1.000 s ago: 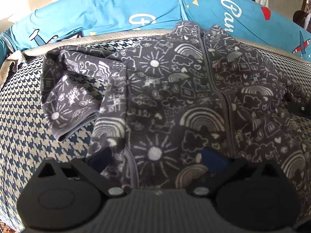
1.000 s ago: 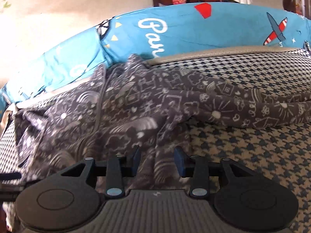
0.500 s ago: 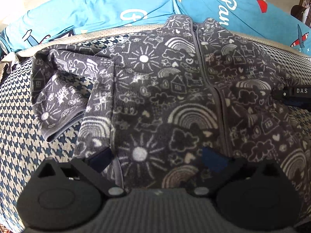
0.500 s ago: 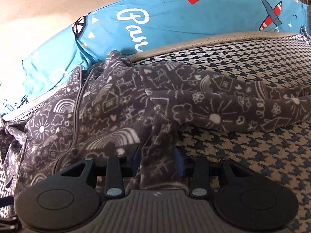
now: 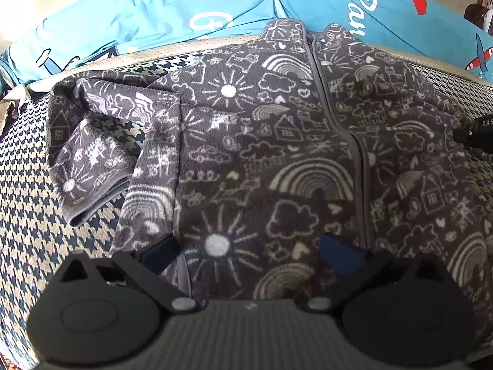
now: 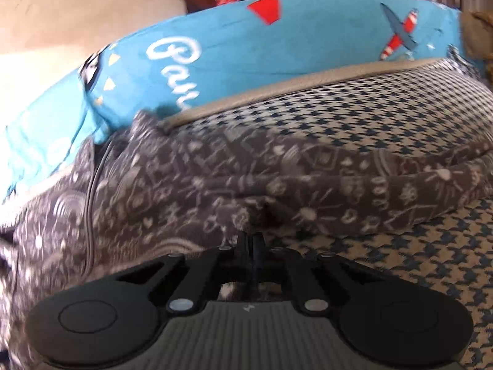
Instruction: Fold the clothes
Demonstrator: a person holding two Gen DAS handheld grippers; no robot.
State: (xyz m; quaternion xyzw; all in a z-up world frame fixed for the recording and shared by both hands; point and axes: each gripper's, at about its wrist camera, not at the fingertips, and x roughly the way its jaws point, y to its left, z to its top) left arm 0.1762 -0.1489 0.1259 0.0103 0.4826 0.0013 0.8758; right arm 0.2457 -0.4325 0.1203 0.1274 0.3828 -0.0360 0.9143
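Fleece jacket (image 5: 277, 154), one only, lies zip-up on the houndstooth cushion (image 5: 27, 185), long axis running six to twelve from my left gripper (image 5: 246, 252), which gapes wide over its hem. My right gripper (image 6: 249, 240) is nearer the right sleeve (image 6: 385, 191), at two o'clock, and is pinched tight on fabric there. Two blue pillows (image 5: 154, 9) lie beyond.

Dark grey fleece jacket (image 5: 277, 160) with white doodle print (suns, rainbows, clouds, houses). It lies front-up and flat, the grey zipper (image 5: 354, 141) closed. One sleeve (image 5: 92, 166) is folded inward; the other sleeve (image 6: 385, 194) extends sideways.
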